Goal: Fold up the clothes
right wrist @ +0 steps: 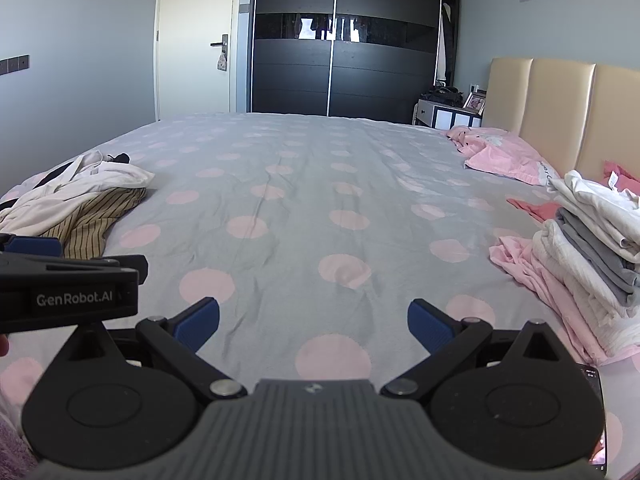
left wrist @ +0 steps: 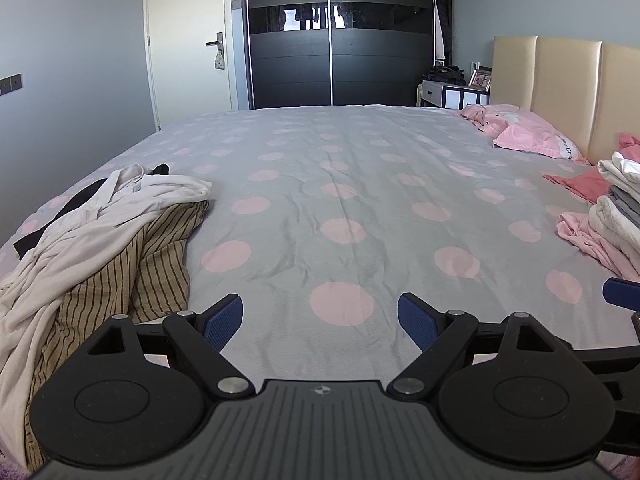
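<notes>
Your left gripper (left wrist: 320, 322) is spread wide with nothing between the pads, over the dotted bedsheet (left wrist: 340, 200). Your right gripper (right wrist: 313, 326) is spread and empty too. The unfolded heap, a white garment (left wrist: 80, 232) on a striped shirt (left wrist: 132, 264), sits at the left of the frame. The folded stack (right wrist: 592, 248) is at the right edge, on a pink garment (right wrist: 524, 264).

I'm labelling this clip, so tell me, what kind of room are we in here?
A home bedroom, most likely. A wide bed with a grey, pink-dotted sheet fills the view, a padded headboard stands at its right, and a dark sliding-door wardrobe stands beyond. Loose clothes and a folded stack lie on the bed.
</notes>
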The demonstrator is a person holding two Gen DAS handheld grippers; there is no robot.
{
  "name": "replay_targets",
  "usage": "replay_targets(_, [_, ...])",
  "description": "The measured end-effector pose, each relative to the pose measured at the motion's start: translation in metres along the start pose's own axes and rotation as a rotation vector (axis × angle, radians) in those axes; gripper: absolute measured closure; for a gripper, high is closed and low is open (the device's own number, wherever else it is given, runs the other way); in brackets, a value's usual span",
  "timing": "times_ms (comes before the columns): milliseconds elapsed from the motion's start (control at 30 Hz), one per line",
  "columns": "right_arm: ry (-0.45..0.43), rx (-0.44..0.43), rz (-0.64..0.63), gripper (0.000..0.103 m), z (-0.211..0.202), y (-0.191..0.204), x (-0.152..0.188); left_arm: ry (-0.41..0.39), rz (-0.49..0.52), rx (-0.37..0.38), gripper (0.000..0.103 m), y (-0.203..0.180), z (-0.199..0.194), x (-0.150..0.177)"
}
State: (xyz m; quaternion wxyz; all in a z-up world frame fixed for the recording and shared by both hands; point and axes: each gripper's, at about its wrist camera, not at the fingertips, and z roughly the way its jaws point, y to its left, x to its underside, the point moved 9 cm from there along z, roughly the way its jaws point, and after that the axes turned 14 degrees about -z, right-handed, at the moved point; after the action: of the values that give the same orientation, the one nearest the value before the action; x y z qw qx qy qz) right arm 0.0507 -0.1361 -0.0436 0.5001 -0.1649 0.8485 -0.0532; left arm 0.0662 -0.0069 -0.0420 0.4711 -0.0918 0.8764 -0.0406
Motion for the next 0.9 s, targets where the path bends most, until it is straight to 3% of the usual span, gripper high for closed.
replay_targets(900, [0.003,-0.012,0.004,0.002,0.0002,-0.0025,0.0037,0.002,0.012,0.001,0.018,0.0011,-0.0011,-0.0020])
